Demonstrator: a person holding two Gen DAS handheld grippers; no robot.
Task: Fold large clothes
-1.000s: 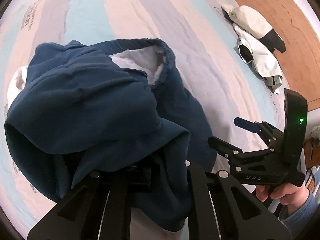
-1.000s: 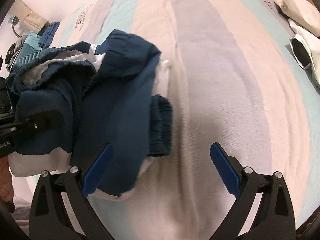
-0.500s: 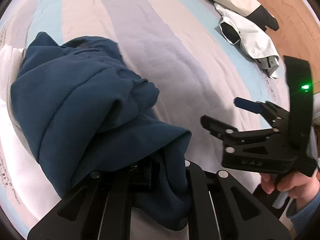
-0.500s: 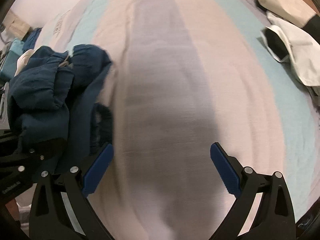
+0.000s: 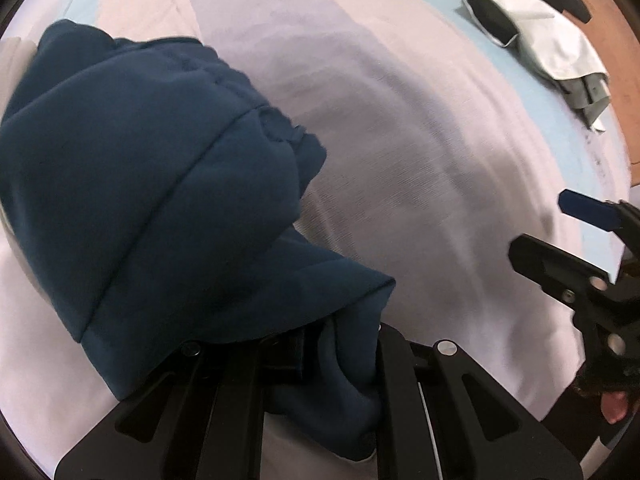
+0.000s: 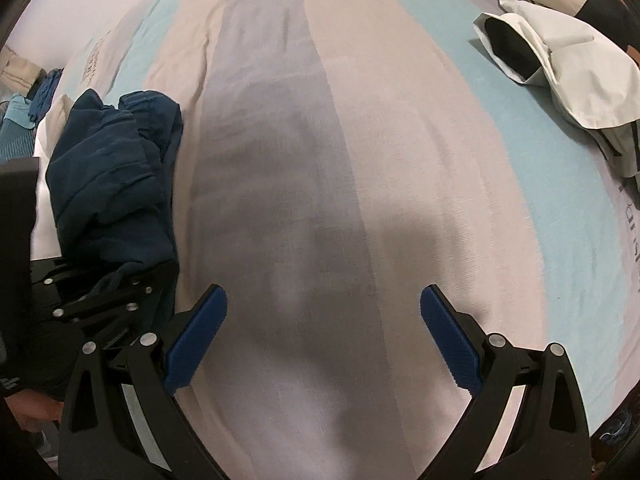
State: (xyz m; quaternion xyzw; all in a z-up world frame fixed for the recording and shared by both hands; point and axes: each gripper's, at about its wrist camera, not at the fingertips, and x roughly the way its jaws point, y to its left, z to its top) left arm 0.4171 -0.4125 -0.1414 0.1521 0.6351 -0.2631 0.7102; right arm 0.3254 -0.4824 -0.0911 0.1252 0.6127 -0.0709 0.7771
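A navy blue fleece garment [image 5: 152,208] hangs bunched from my left gripper [image 5: 320,344], which is shut on its fabric; the fingertips are hidden under the cloth. The same garment [image 6: 116,184] shows at the left of the right wrist view, held above the striped bed cover [image 6: 320,160]. My right gripper [image 6: 324,336] is open and empty above the grey stripe, to the right of the garment. It also shows at the right edge of the left wrist view [image 5: 576,236].
A white and black jacket [image 6: 560,64] lies crumpled at the bed's far right edge; it also shows in the left wrist view [image 5: 536,36]. More clothes [image 6: 24,120] lie at the far left. Wooden floor [image 5: 624,60] runs past the bed.
My left gripper has lifted the navy garment and carried it left, bunching it up. My right gripper has swung right, away from the garment, over bare bed cover.
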